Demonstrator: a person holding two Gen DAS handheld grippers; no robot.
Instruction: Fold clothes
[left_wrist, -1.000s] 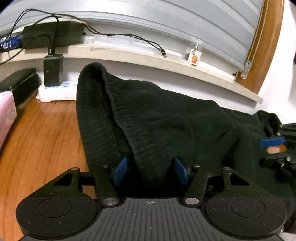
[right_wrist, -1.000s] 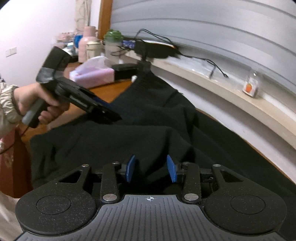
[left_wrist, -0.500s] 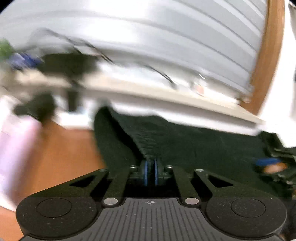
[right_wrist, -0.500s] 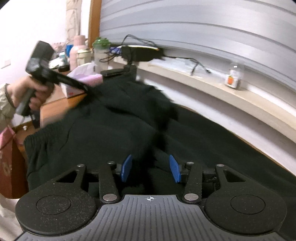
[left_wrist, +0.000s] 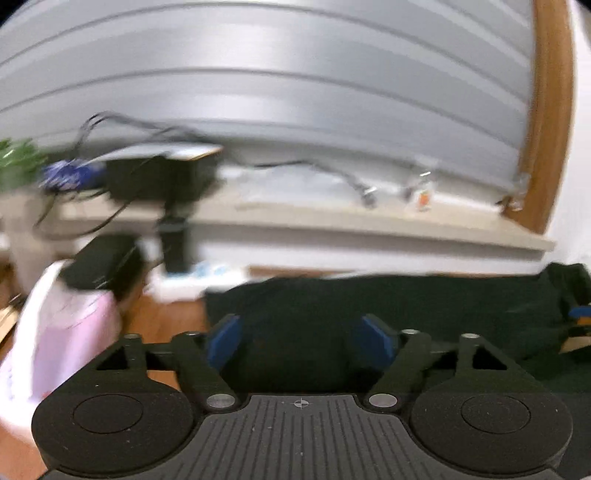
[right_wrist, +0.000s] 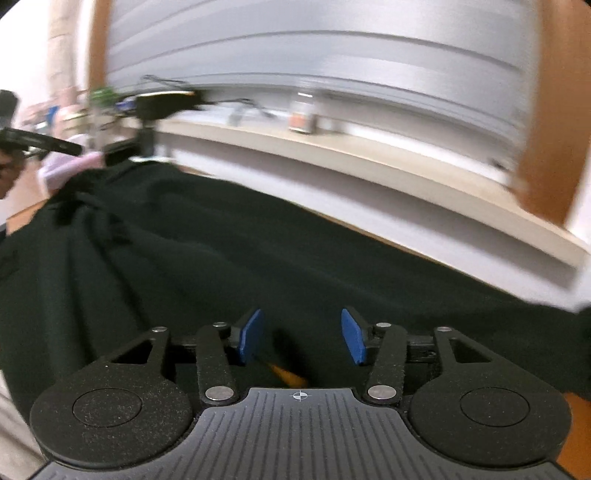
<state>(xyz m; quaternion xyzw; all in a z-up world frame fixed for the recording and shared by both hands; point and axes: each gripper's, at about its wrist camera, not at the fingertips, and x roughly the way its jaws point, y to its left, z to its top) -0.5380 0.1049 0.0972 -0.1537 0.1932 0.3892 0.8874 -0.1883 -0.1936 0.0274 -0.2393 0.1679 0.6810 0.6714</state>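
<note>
Hovering spread-fingered and empty over the dark garment (right_wrist: 258, 251), both tools, left tool (left_wrist: 301, 338) and right tool (right_wrist: 302, 336), likely need fresh edge grips.

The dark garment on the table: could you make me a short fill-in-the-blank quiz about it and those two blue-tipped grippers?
1. The garment is ____ in colour.
2. The left gripper has its jaws ____.
3. The right gripper grips ____ between its blue pads.
4. The table under the garment is made of ____.

Missing words: black; open; nothing; wood
</note>
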